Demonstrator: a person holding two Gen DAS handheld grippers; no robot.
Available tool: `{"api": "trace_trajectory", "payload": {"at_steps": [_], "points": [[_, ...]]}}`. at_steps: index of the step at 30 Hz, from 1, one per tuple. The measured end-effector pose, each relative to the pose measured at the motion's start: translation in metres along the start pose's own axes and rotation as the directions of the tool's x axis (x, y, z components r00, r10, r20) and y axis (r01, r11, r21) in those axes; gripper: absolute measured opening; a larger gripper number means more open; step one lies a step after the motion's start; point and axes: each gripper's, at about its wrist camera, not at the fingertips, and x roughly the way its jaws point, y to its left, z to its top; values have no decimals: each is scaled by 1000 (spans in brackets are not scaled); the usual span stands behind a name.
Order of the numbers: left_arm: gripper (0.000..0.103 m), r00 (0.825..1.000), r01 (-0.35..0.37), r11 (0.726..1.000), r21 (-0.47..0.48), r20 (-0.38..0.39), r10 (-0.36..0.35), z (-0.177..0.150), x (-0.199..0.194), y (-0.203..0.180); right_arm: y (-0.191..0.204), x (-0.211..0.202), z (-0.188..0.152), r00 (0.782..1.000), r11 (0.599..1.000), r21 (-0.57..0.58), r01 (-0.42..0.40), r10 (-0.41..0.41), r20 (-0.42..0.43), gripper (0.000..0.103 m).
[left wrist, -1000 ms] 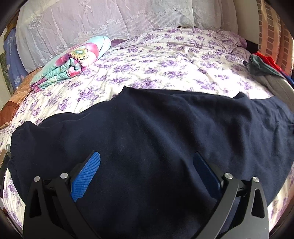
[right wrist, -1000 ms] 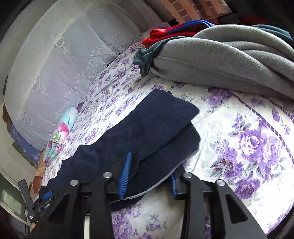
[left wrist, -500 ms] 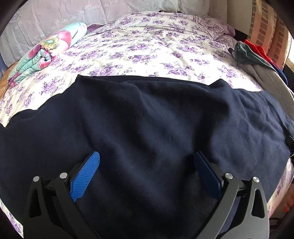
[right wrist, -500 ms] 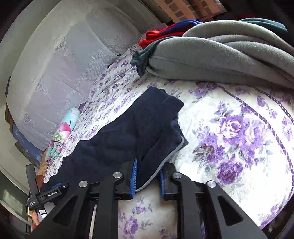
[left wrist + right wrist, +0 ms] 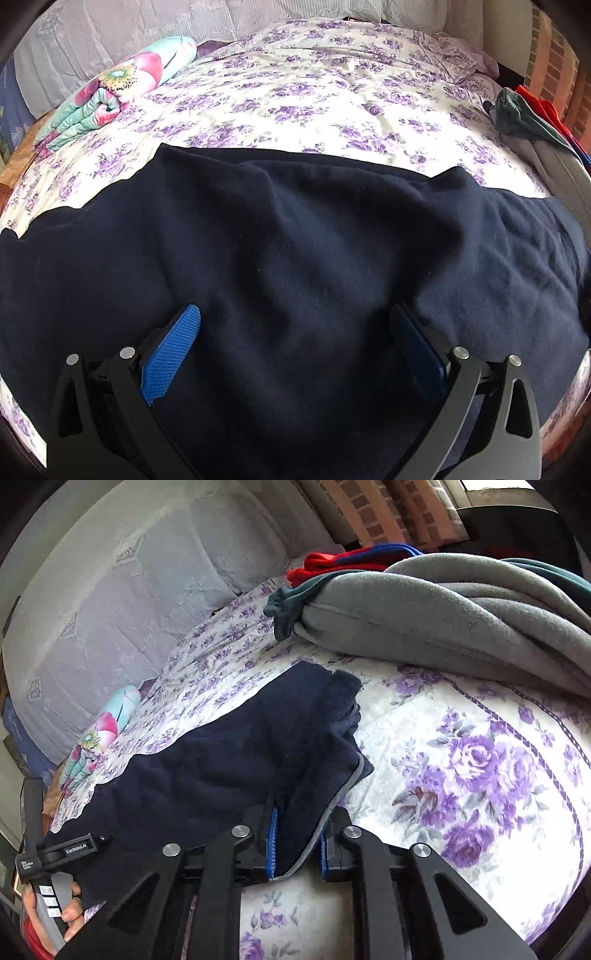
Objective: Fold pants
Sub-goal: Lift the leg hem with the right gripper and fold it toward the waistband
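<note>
One bed (image 5: pixel 332 85), one pair of navy pants (image 5: pixel 295 258), two claws.

Pants lie spread across the floral bed; one grey blanket pile (image 5: pixel 443 616) sits at the far right, one folded floral quilt (image 5: pixel 110 92) at the far left. Left claw (image 5: pixel 295 332) is spread wide above the fabric, gripping nothing, as before. Right claw (image 5: pixel 297 843), wide a second ago, is now nearly closed, pinching the grey-trimmed pants edge.

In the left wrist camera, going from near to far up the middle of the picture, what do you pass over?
Left gripper with its jaws spread wide → navy pants spread across the bed → purple floral bedsheet → pale lace pillows at the head of the bed.
</note>
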Motion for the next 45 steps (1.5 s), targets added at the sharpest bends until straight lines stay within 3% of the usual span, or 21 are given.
{"api": "trace_trajectory", "payload": {"at_steps": [4, 6, 8, 9, 12, 17, 19, 21, 23, 25, 27, 30, 33, 35, 45], "points": [[99, 998, 59, 994, -93, 24, -57, 0, -17, 26, 13, -10, 3, 999, 999, -34, 20, -18, 44, 16], [99, 999, 21, 989, -148, 52, -14, 3, -22, 39, 17, -19, 11, 997, 999, -28, -20, 22, 77, 16], [99, 1000, -17, 982, -187, 3, 18, 8, -7, 46, 29, -30, 16, 992, 997, -67, -44, 52, 118, 16], [99, 998, -60, 986, -153, -38, 55, 11, 7, 42, 35, -33, 18, 990, 995, -91, -47, 59, 127, 16], [98, 987, -157, 985, -72, 20, 159, 9, 3, 23, 40, -33, 21, 989, 995, -87, -56, 67, 130, 16], [98, 998, -60, 992, -109, 9, 62, 3, -15, 54, 44, -30, 28, 988, 995, -77, -65, 75, 135, 16], [98, 993, -102, 986, -129, 49, 109, 0, -30, 74, 54, -30, 32, 986, 992, -103, -70, 85, 141, 16], [98, 976, -181, 973, -143, 93, 195, -4, -46, 102, 69, -29, 37, 984, 986, -146, -80, 101, 146, 16], [98, 966, -223, 959, -176, 95, 242, -7, -58, 138, 96, -26, 43, 980, 969, -226, -97, 132, 147, 16], [98, 959, -249, 935, -252, 72, 275, -15, -69, 182, 134, -25, 44, 971, 933, -333, -136, 192, 142, 16], [98, 955, -256, 902, -348, 57, 293, -26, -81, 224, 184, -23, 34, 958, 860, -479, -179, 263, 114, 16], [98, 948, -263, 843, -470, 35, 315, -47, -93, 272, 263, -2, -14, 947, 676, -689, -261, 318, -47, 16], [98, 949, -270, 812, -518, 1, 316, -66, -91, 294, 308, 35, -82, 944, 500, -804, -322, 233, -234, 16], [98, 954, -263, 811, -522, -15, 300, -75, -87, 298, 319, 47, -113, 949, 409, -856, -316, 144, -281, 16], [98, 965, -215, 826, -521, 20, 263, -81, -78, 300, 321, 22, -122, 963, 303, -917, -260, 149, -224, 19]]}}
